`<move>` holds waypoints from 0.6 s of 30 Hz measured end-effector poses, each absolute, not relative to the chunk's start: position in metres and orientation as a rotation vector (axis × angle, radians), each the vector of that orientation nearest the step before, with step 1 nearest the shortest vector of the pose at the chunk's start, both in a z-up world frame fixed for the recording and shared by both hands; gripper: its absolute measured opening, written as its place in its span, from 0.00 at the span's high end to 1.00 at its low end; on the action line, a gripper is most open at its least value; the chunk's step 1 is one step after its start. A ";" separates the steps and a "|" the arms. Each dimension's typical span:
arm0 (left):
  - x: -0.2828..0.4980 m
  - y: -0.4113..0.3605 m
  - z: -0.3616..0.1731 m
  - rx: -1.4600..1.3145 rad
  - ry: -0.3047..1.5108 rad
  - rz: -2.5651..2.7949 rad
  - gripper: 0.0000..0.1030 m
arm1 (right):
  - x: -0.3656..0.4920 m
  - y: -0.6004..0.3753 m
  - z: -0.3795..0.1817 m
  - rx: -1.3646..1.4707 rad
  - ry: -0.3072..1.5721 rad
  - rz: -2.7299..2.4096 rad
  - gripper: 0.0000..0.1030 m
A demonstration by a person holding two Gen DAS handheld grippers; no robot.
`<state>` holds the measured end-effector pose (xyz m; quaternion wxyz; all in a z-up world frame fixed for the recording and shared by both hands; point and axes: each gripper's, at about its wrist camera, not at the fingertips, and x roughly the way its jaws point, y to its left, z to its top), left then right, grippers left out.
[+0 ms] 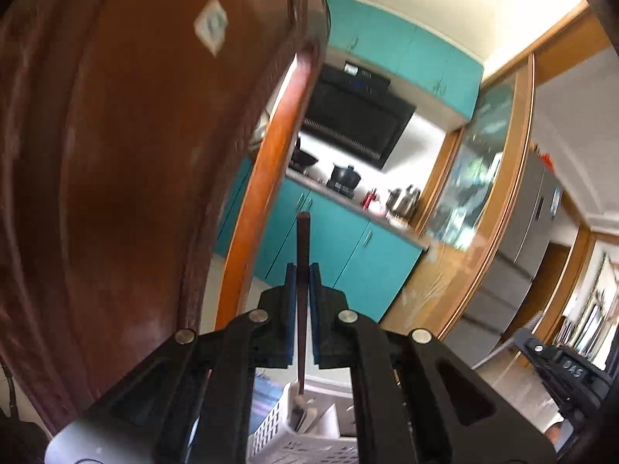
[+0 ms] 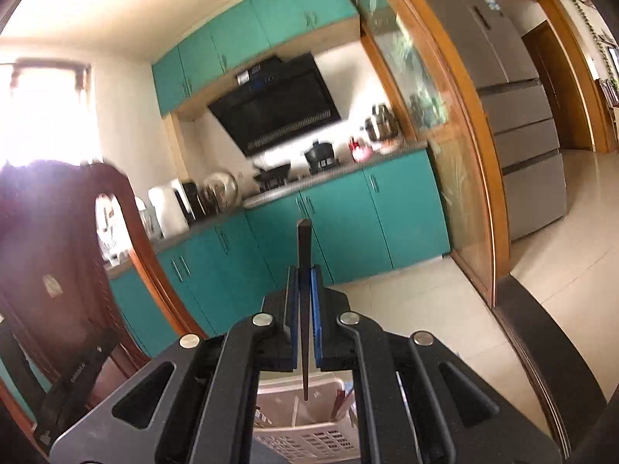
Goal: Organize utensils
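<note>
My left gripper (image 1: 303,270) is shut on a dark brown chopstick (image 1: 302,309) that stands upright, its thick end up and its lower tip hanging over a white slotted utensil basket (image 1: 278,421). My right gripper (image 2: 305,270) is shut on a second dark chopstick (image 2: 305,309), also upright, its thin tip pointing down into the same white basket (image 2: 309,437). The basket holds a few utensils that I cannot make out. The right gripper's body shows at the lower right of the left wrist view (image 1: 565,371).
A dark red wooden chair back (image 1: 116,174) is close on the left and also shows in the right wrist view (image 2: 58,270). Beyond are teal kitchen cabinets (image 2: 348,224), a range hood (image 2: 278,104), a wooden door frame (image 2: 464,154) and a grey fridge (image 2: 514,96).
</note>
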<state>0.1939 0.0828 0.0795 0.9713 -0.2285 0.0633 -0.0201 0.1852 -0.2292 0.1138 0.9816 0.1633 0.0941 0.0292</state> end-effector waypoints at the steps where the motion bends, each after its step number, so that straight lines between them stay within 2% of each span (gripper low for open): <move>1: 0.197 0.078 0.076 -0.445 0.141 -0.042 0.93 | 0.189 -0.228 0.108 0.330 0.208 0.062 0.93; 8: 0.207 0.066 0.067 -0.412 0.186 -0.040 0.93 | 0.209 -0.210 0.084 0.293 0.327 0.093 0.92; 10: 0.201 0.065 0.070 -0.397 0.171 -0.041 0.84 | 0.204 -0.210 0.086 0.301 0.316 0.106 0.87; 11: 0.202 0.061 0.073 -0.391 0.165 -0.041 0.79 | 0.200 -0.209 0.088 0.298 0.304 0.104 0.78; 12: 0.196 0.062 0.074 -0.381 0.154 -0.040 0.67 | 0.195 -0.209 0.091 0.292 0.288 0.101 0.69; 13: 0.192 0.060 0.075 -0.374 0.148 -0.042 0.58 | 0.186 -0.209 0.096 0.281 0.262 0.099 0.65; 16: 0.179 0.055 0.074 -0.340 0.157 -0.045 0.44 | 0.163 -0.207 0.103 0.243 0.213 0.092 0.54; 18: 0.169 0.051 0.072 -0.309 0.172 -0.045 0.35 | 0.141 -0.207 0.104 0.211 0.164 0.080 0.37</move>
